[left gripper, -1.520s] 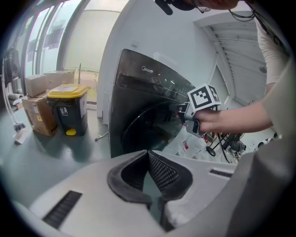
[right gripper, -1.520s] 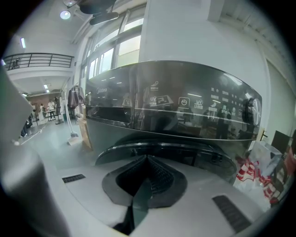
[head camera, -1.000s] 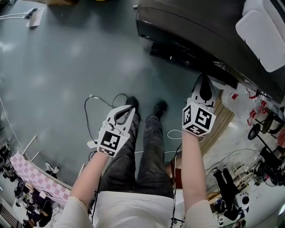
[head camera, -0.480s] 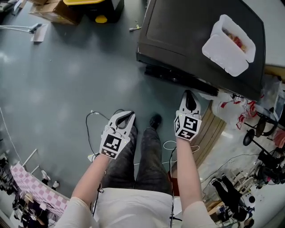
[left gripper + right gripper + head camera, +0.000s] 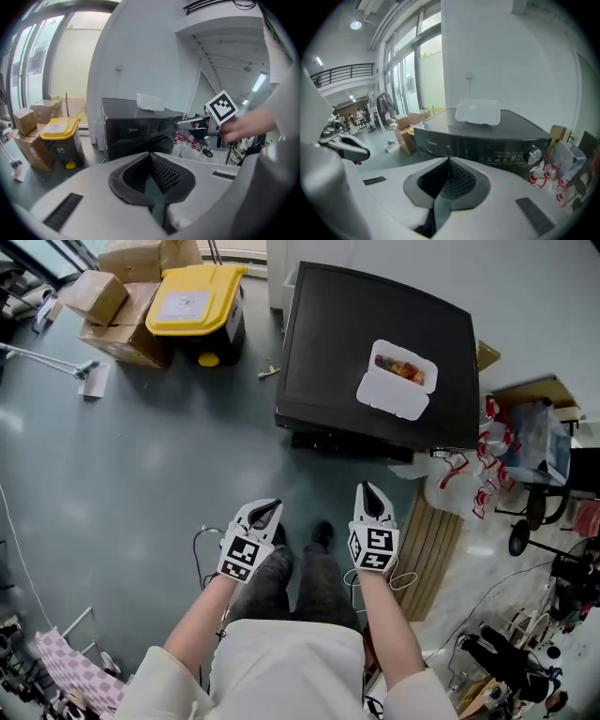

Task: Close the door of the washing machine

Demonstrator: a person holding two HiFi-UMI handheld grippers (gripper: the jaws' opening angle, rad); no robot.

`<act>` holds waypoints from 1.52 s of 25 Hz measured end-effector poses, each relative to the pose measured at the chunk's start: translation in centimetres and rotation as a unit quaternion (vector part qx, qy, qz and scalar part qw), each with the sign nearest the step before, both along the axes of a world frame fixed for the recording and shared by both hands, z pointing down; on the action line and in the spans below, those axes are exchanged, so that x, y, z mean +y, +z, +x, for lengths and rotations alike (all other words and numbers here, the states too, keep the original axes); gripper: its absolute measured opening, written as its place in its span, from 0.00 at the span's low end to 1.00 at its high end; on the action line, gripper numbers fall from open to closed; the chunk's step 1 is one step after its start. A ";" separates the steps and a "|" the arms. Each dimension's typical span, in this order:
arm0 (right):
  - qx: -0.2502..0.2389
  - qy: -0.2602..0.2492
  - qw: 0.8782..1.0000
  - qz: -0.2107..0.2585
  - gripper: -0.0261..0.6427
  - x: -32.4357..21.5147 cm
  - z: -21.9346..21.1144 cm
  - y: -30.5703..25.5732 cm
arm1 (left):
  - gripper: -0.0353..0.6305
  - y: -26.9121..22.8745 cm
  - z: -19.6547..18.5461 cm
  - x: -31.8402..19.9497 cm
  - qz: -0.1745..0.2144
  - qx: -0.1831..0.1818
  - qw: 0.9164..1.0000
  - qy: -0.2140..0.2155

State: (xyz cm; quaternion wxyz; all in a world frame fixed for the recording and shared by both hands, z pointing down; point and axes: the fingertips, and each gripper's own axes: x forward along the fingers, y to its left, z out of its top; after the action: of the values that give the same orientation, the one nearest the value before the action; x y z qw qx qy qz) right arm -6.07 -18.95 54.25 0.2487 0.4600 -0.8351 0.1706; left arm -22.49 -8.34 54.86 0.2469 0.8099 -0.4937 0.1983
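While both grippers sit in mid-air over the floor (image 5: pixel 141 456), neither touches anything.

Left gripper (image 5: pixel 263 513): fingers (image 5: pixel 165 174) clenched tip to tip, nothing btwn them. Right gripper (image 5: pixel 371 495): same, fingers (image 5: pixel 461 177) pressed together, empty.

Black washing machine (image 5: pixel 375 343) stands ahead of both, apart from the tips, no contact.
- Head view: right gripper's tips point at the machine's front edge, near it w/ a strip of floor btwn. Left gripper is beside it on the left, tips aimed at floor just left of the machine's front-left corner.
- Right gripper view: tips line up w/ the control panel (image 5: pixel 487 150), left of the round knob (image 5: pixel 533 153).
- Left gripper view: machine front is beyond the tips, slightly left. Right gripper shows at right, level w/ the panel.

Door: on the front face below the panel, dark on dark, can't tell if open or shut.

On top of the machine: white clamshell box (image 5: pixel 397 381), lid open, red/yellow contents. Left of machine: yellow-lidded bin (image 5: pixel 192 298) and cardboard boxes (image 5: pixel 112 301). Right of it: plastic bags w/ red print (image 5: pixel 473 474) and a slatted wooden panel (image 5: pixel 438 549) on the floor. Person's legs (image 5: pixel 300 582) below, btwn the two grippers.
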 end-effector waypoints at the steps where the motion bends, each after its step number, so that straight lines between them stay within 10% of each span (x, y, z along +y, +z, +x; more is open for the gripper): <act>1: -0.003 -0.002 1.000 -0.001 0.09 0.5 -0.1 -1.4 | 0.06 -1.1 0.2 0.0 0.000 0.005 1.000 0.002; 22: -0.040 -0.036 0.997 0.047 0.09 7.9 3.8 -24.6 | 0.07 -23.6 3.6 2.3 0.071 0.033 0.996 0.053; 38: -0.096 -0.097 0.984 0.113 0.09 9.9 9.0 -35.3 | 0.06 -33.7 5.5 3.5 0.146 0.028 0.989 0.002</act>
State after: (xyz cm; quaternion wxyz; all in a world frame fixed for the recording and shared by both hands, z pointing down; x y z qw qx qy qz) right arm 2.93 -9.04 18.98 0.1290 0.3831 -0.9098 0.0937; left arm -17.00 -4.88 21.17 0.1393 0.8434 -0.5089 0.1016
